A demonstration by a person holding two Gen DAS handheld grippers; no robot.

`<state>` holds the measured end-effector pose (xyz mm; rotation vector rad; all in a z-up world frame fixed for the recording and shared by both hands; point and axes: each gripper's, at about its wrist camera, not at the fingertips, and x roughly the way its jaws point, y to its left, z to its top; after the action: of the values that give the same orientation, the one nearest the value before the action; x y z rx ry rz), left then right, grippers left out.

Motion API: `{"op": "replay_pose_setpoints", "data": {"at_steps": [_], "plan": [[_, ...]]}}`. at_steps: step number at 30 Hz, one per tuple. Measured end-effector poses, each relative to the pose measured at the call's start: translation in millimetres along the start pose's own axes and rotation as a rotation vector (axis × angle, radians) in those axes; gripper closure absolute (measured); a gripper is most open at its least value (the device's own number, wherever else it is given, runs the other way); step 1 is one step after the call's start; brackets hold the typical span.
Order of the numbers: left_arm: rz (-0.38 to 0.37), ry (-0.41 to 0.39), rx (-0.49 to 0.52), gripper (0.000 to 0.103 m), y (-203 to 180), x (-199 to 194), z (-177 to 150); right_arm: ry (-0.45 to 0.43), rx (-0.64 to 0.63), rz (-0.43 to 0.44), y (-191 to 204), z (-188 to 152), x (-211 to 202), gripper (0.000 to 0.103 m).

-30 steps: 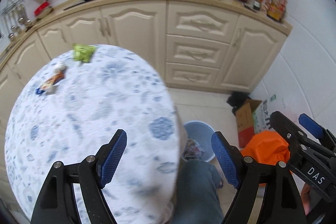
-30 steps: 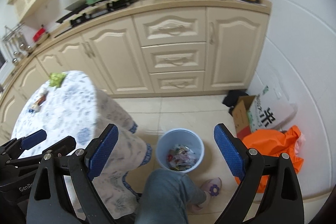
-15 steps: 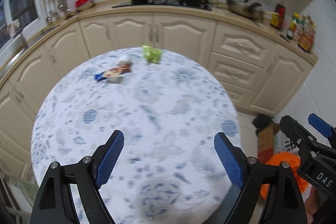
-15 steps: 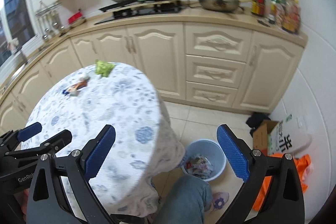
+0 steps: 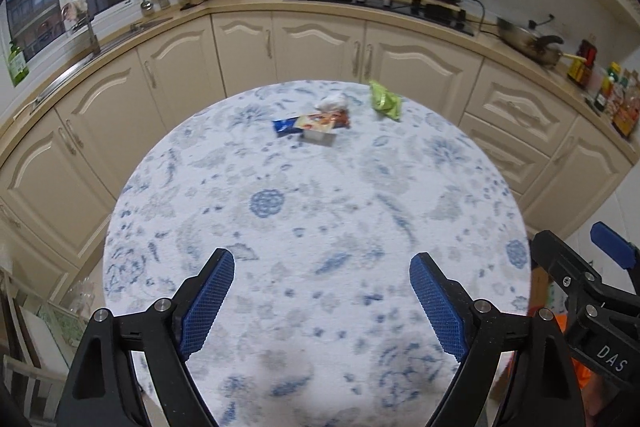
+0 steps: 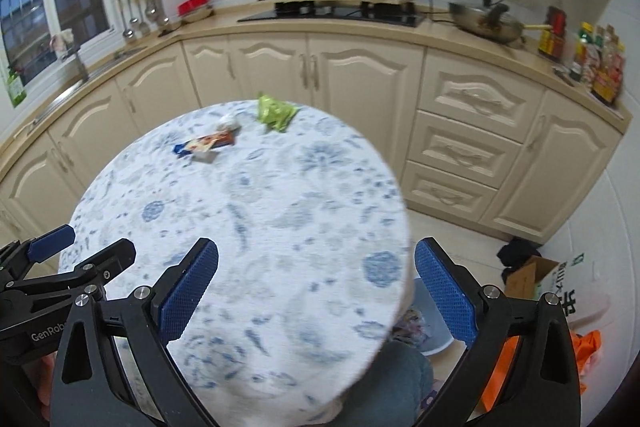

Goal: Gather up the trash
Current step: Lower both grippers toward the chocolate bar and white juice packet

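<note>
Several trash pieces (image 5: 316, 125) are left on the table (image 5: 312, 227), some already binned (image 6: 430, 331); both tongs (image 5: 322, 303) (image 6: 316, 291) are held wide open, empty.

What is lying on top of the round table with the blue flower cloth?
On the far side of the table lie a green packet, a crumpled white paper and a long snack wrapper resting over a small pale piece, which it partly hides.
</note>
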<state>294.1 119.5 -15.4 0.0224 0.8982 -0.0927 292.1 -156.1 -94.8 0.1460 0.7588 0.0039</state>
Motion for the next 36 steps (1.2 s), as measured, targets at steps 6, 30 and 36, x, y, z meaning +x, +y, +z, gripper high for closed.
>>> {"op": "replay_pose_setpoints", "data": {"at_steps": [6, 30, 36], "plan": [[0.03, 0.02, -0.037, 0.017, 26.8, 17.5, 5.4, 0.033, -0.043, 0.001, 28.0, 2.0, 19.4, 0.003], [0.043, 0.192, -0.118, 0.017, 93.6, 159.3, 58.5, 0.211, -0.073, 0.028, 95.4, 43.0, 156.5, 0.003], [0.033, 0.208, -0.133, 0.017, 122.5, 192.4, 84.7, 0.215, -0.06, 0.067, 119.7, 67.0, 189.9, 0.003]]}}
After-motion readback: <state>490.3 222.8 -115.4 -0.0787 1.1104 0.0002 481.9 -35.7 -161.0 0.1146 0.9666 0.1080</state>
